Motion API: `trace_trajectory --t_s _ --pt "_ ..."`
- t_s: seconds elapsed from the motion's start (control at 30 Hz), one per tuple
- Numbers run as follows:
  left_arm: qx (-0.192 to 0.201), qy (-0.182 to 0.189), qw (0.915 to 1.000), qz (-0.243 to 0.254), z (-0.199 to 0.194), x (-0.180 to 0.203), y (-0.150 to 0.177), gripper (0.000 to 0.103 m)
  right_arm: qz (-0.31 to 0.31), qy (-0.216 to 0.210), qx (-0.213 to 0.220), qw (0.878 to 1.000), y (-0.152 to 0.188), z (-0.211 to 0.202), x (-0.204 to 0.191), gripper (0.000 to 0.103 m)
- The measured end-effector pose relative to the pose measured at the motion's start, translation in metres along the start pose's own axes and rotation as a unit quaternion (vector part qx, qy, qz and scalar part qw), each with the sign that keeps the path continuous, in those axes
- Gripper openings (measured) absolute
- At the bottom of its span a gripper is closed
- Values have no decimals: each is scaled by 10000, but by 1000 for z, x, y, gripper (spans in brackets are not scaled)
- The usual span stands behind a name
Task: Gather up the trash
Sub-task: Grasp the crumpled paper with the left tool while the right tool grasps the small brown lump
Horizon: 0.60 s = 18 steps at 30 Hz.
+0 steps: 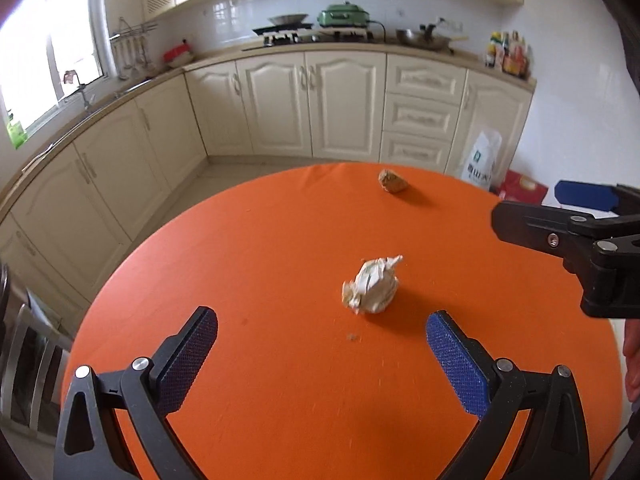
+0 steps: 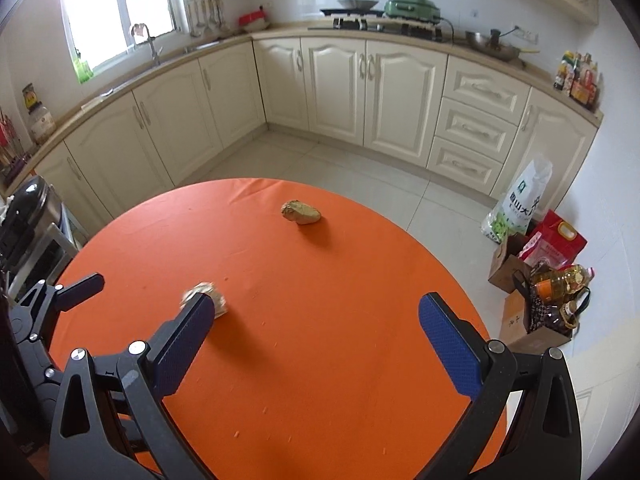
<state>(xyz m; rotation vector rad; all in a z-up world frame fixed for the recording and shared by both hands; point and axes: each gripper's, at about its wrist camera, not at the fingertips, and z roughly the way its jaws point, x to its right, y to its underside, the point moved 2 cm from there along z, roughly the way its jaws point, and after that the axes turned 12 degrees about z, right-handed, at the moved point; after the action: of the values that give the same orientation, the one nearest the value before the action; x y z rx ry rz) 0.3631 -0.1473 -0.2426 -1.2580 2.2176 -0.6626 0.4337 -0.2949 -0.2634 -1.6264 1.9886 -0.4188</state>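
A crumpled white paper ball (image 1: 371,288) lies on the round orange table (image 1: 280,240), just ahead of my open, empty left gripper (image 1: 322,340). A brown crumpled wad (image 1: 393,181) lies near the far edge. My right gripper (image 2: 316,320) is open and empty above the table; the white ball (image 2: 208,296) sits partly hidden behind its left finger, and the brown wad (image 2: 301,213) lies ahead. The right gripper also shows in the left wrist view (image 1: 560,212), at the right edge. The left gripper shows at the left edge of the right wrist view (image 2: 80,284).
Cream kitchen cabinets (image 2: 360,92) ring the room beyond the table. A black lidded bin (image 2: 28,208) stands left of the table. Bags and bottles (image 2: 544,272) sit on the floor at the right. Small crumbs (image 1: 352,337) dot the cloth.
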Motion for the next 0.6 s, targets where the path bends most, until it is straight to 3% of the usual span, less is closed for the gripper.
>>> trace_trajectory --t_s 0.1,0.17,0.23,0.37,0.43,0.6 --pt "-156 22 9998 126 28 -4 -21 98 -54 -46 -147 9999 -12 28 2 103" --pt "-228 149 9995 132 42 -10 -33 83 -151 -43 -204 9997 -21 45 0 102" --pt "-278 363 9989 47 63 -22 -51 57 -219 -56 -290 9993 -29 62 -1 100" --pt "-173 500 9986 -65 77 -53 -57 39 -381 40 -481 9981 -38 94 -8 93" --pt "-134 528 9983 -187 77 -69 -53 23 -459 34 -597 9972 -40 109 -12 86" --pt "-42 495 9980 -396 73 -96 -36 23 -547 3 -626 9965 -42 127 -21 80"
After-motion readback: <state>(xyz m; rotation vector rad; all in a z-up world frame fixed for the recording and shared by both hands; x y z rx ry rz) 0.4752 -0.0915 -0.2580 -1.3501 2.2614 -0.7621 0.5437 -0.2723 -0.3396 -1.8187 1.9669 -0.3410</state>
